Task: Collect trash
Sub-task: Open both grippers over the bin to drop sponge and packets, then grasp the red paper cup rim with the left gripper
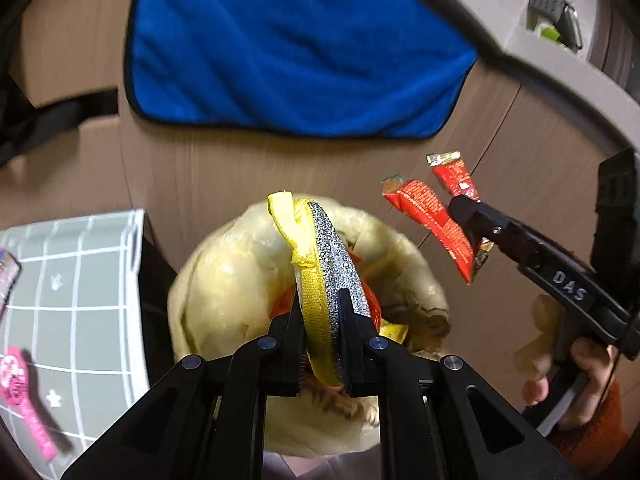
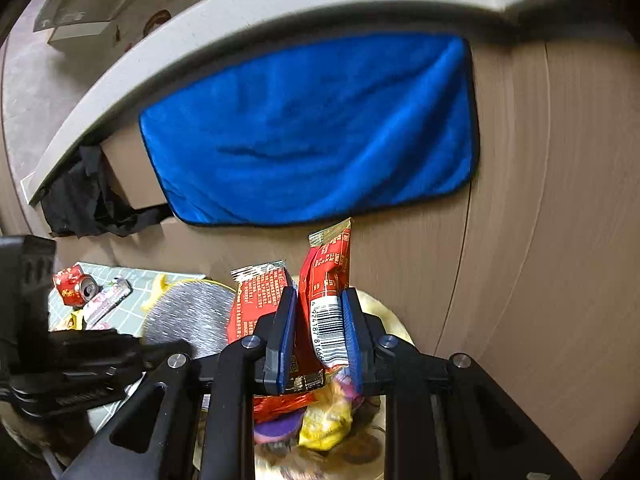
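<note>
The left gripper [image 1: 320, 320] is clamped on a flat round pad, glittery silver on one face w/ yellow fabric edging and a yellow loop [image 1: 320, 272]; the pad stands on edge between the jaws, its long axis running straight out along the fingers, tip pointing away. Right under it sits the bin lined w/ a pale yellowish plastic bag [image 1: 224, 280], mouth open, already holding red and yellow scraps, so the left load hangs over the opening, roughly mid-mouth. The right gripper [image 2: 320, 336] is pinched on two red foil snack wrappers [image 2: 328, 272], one w/ a barcode showing, both sticking up past the blue-padded fingers [image 2: 352, 320], long axes along the fingers too. From the left cam the right gripper [image 1: 464, 208] and its wrappers [image 1: 432, 220] hang off to the right of the bag rim, near but not quite above the centre; the right cam, though, shows bag contents just below its jaws, so it's probably at the edge of the mouth. I'd say the left is the better placed to drop first; the right needs a short shift inward toward the bag. Beyond: a blue microfibre cloth [image 1: 296, 48] lies flat on the wood-look floor [image 1: 208, 176], well apart from the bin, and a grey gridded mat [image 1: 80, 280] to the left carries a pink item [image 1: 24, 392] and, per the right cam, a crushed red can [image 2: 76, 288].
</note>
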Demonstrator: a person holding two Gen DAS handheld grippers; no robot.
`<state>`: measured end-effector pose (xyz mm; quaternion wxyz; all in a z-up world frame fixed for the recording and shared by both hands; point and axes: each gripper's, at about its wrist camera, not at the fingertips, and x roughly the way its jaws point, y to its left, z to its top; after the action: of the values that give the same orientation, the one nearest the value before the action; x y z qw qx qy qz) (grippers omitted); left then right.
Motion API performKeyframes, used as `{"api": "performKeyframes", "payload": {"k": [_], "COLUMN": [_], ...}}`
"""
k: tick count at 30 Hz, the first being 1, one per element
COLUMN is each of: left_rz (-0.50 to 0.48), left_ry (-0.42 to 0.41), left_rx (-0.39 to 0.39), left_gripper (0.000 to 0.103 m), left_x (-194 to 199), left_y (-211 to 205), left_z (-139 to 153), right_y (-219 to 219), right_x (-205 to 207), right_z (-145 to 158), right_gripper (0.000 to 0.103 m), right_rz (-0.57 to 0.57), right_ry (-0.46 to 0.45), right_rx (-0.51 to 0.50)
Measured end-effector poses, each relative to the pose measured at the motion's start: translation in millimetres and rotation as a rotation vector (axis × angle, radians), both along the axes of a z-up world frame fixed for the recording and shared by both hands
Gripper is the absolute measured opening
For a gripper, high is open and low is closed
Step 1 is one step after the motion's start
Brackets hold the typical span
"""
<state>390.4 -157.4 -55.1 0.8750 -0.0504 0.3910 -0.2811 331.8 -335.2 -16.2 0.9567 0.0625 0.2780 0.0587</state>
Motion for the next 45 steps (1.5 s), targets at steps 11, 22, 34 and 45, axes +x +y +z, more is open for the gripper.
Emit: {"api": "performKeyframes", "payload": {"k": [11,22,34,45], "left_rz": [0.013,0.204,0.437,0.674], "left_ry": [0.028,-0.074,-0.241,-0.203], "left_rx": [-0.091,-0.134,-0.057,-0.099], "left_gripper": [0.052,0.052,0.052,0.052], "left_x": [7,-17,-67,-93], "left_y": [21,112,251,399], "left_z": [-3,47,78,54], "right_y": [11,28,121,270], "right_x": [18,13,-17,-2], "right_z": [-38,-21,50,46], "right_gripper": [0.028,0.043,0.047,0.050], "right_rz": [0.016,-0.021,0.029,0.330], "right_ry": [0.119,0.106,-0.108,-0.066], "right_rx": [-0.006,-0.046,-0.088,-0.144]}}
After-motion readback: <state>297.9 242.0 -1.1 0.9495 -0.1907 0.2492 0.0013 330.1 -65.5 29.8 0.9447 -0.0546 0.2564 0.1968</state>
